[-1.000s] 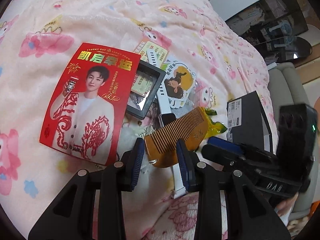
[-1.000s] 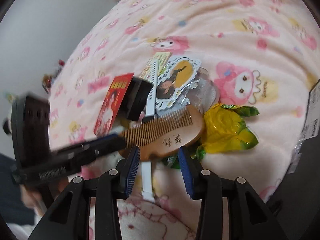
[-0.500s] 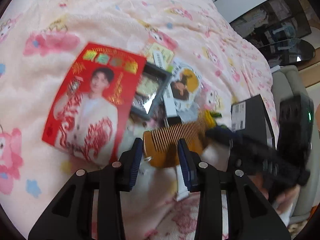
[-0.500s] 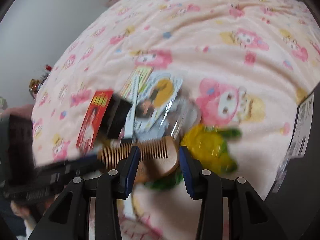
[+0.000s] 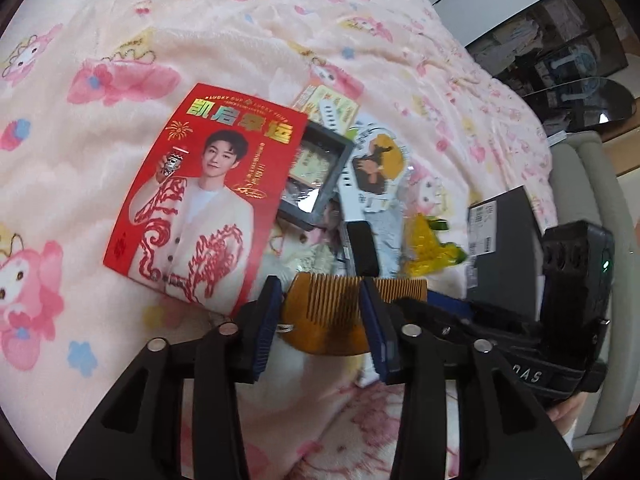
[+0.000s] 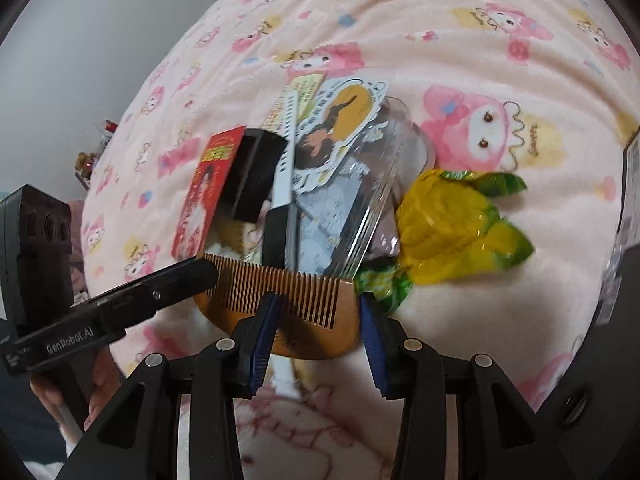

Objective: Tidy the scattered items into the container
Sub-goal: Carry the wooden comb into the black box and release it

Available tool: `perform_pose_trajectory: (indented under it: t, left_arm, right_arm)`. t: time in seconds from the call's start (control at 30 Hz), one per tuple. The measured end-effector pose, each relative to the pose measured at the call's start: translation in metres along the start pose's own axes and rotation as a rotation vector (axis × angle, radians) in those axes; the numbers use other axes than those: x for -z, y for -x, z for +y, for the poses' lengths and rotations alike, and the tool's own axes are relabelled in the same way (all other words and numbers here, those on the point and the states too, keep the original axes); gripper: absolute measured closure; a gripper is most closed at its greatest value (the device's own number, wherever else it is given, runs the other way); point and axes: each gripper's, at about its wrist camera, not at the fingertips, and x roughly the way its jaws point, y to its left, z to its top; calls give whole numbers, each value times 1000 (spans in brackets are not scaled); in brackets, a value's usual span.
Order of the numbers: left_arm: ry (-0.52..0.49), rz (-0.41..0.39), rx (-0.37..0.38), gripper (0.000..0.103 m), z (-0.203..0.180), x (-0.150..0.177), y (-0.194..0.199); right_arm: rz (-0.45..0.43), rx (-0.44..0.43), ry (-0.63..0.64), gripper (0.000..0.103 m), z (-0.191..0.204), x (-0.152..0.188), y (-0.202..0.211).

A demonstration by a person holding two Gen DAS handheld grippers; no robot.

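A brown wooden comb lies on the pink blanket at the near edge of a pile of small items. My left gripper straddles its left half; the jaws are opening and the pads do not press on it. In the right wrist view the left gripper points at the comb's left end. My right gripper stands open over the comb's right half, its right pad beside the comb's end. A black box with a barcode label sits to the right.
The pile holds a red photo card, a small black frame, a cartoon sticker, a white and black strip, clear packaging and a yellow-green wrapper. A person's hand holds the left gripper.
Both grippers have closed in on the comb, which now lies across the fingertips of each. The left jaws stand slightly wider. The right gripper shifted left from the yellow wrapper.
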Motion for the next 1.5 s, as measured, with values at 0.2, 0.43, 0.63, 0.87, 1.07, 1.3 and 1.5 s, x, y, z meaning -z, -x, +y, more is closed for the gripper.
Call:
perform_pose_trajectory:
  t: [0.2, 0.43, 0.63, 0.87, 1.07, 1.3, 1.5]
  left_arm:
    - [-20, -46, 28, 63, -30, 7, 22]
    - [-103, -72, 104, 63, -97, 15, 43]
    - [-244, -59, 156, 63, -191, 29, 33]
    - [-379, 42, 267, 63, -309, 52, -20]
    - [-482, 121, 248, 63, -374, 74, -85]
    - [-548, 209, 172, 63, -371, 92, -143]
    - [-565, 215, 151, 62, -360, 98, -152]
  right_arm:
    - [-82, 3, -15, 65, 5, 17, 42]
    - [-286, 45, -35, 65, 3, 40, 138]
    - [-415, 109, -102, 65, -30, 72, 210]
    - [-488, 210, -223, 65, -118, 120, 284]
    - [-466, 265, -333, 65, -195, 148, 294]
    - [-367, 256, -420, 65, -242, 155, 258]
    - [-322, 345, -360, 65, -232, 148, 243]
